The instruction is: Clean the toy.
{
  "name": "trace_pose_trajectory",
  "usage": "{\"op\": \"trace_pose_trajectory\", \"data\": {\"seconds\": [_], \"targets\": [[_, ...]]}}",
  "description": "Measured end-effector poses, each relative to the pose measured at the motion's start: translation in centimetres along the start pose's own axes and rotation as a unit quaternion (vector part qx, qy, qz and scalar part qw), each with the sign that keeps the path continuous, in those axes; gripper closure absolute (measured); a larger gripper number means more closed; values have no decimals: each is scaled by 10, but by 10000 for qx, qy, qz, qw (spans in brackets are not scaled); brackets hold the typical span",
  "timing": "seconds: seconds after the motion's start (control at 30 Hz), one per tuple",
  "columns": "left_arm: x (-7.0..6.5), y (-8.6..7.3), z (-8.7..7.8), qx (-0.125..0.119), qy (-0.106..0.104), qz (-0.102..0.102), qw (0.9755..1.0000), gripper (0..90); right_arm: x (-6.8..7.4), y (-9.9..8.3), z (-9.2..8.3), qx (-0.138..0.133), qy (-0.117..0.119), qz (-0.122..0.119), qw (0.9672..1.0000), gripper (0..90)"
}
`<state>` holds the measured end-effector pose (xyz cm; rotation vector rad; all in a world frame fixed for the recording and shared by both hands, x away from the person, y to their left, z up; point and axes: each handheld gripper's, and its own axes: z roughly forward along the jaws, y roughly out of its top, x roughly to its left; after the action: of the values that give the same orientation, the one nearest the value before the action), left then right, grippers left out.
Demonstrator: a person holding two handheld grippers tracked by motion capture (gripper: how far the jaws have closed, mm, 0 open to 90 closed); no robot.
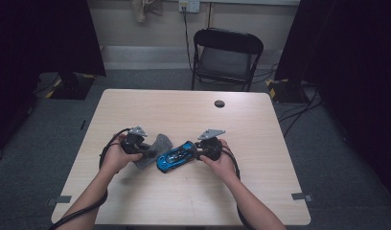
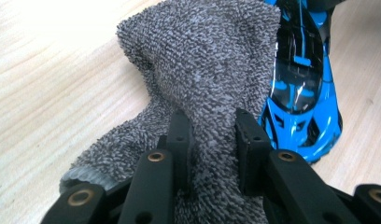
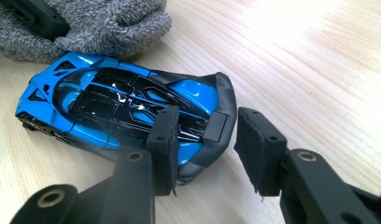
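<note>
Seated at a pale wooden table, we hold a two-jaw gripper in each hand and bring both tools together over a toy near the table's middle. Our left gripper is clamped on a grey terry cloth, its black jaws sunk into a bunched fold of the fabric; in the high view the same left gripper sits beside the cloth, which rises in a soft peak between the two tools. Our right gripper stands at the rear end of a blue and black toy car, jaws partly apart and straddling the car's dark tail: one pad lies against the bodywork, the other stands just clear of the tail's edge, so we cannot say that the car is truly pinched. From above, the right gripper meets the toy car at its right end, while the car lies slantwise on the tabletop with its nose toward our left hand. The cloth touches the car's side along the roofline in the left gripper view, where the toy car rests flat on the wood. Our right hand grips its tool from behind. Beyond the far edge stands a black folding chair
</note>
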<state>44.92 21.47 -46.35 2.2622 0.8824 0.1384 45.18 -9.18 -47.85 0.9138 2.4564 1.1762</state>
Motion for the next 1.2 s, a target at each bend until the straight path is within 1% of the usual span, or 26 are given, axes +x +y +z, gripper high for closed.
{"op": "trace_pose_trajectory", "data": {"seconds": [0.03, 0.07, 0.1, 0.13, 0.23, 0.27, 0.3, 0.37, 0.47, 0.63, 0.67, 0.7, 0.73, 0.83, 0.9, 0.97, 1.0, 1.07, 1.2], "targets": [[0, -1, -1, -10, -28, -17, 10000, 713, 0, 0, 0, -1, 1, 1, 10000, 597], [-1, -3, -1, -45, -5, -20, 10000, 713, 0, 0, 0, -1, 0, 3, 10000, 597], [-1, -4, -2, -22, -53, -38, 10000, 713, 1, 0, 0, -2, -6, -7, 10000, 597], [-1, -5, -2, -76, -26, -57, 10000, 713, 1, 0, 0, -4, -7, -6, 10000, 597], [-3, -7, -5, -78, -28, -79, 9999, 713, 1, 0, 0, -4, -8, -23, 10000, 597], [-3, -8, -6, -23, -63, -31, 10000, 713, 2, 0, 0, -1, -10, -25, 10000, 597], [-4, -9, -7, -52, -32, -21, 10000, 713, 2, 0, 0, -3, -16, -34, 10000, 598], [-5, -10, -9, -33, -9, 8, 10000, 714, 2, 0, 0, 1, -11, -30, 10000, 598], [-7, -12, -14, -20, 44, 117, 9999, 714, 2, 1, 0, 7, -7, -34, 10000, 598], [-12, -13, -26, -153, -31, 112, 9998, 714, 2, 1, 0, 20, -13, -26, 10000, 598], [-14, -13, -28, -229, -53, 83, 9997, 714, 2, 1, 0, 25, -14, -29, 10000, 598], [-15, -13, -31, -272, -76, 106, 9995, 714, 3, 1, 0, 27, -17, -37, 10000, 598], [-18, -12, -32, -293, -104, 111, 9995, 714, 3, 1, 0, 27, -18, -35, 10000, 598], [-27, -8, -33, -353, -187, 219, 9990, 714, 3, 1, 0, 32, -18, -31, 10000, 598], [-33, -5, -32, -336, -230, 319, 9987, 714, 2, 1, 1, 23, -6, 2, 10000, 599], [-40, -2, -31, -355, -319, 411, 9980, 713, 2, 1, 1, 18, 11, 18, 10000, 599], [-44, -1, -30, -367, -318, 451, 9978, 714, 2, 1, 1, 21, 14, 16, 10000, 598], [-54, 0, -27, -409, -433, 506, 9969, 714, 2, 1, 0, 32, 12, -3, 10000, 598], [-64, 0, -21, -368, -576, 562, 9961, 714, 3, 2, 0, 54, 21, -7, 10000, 598]]}}
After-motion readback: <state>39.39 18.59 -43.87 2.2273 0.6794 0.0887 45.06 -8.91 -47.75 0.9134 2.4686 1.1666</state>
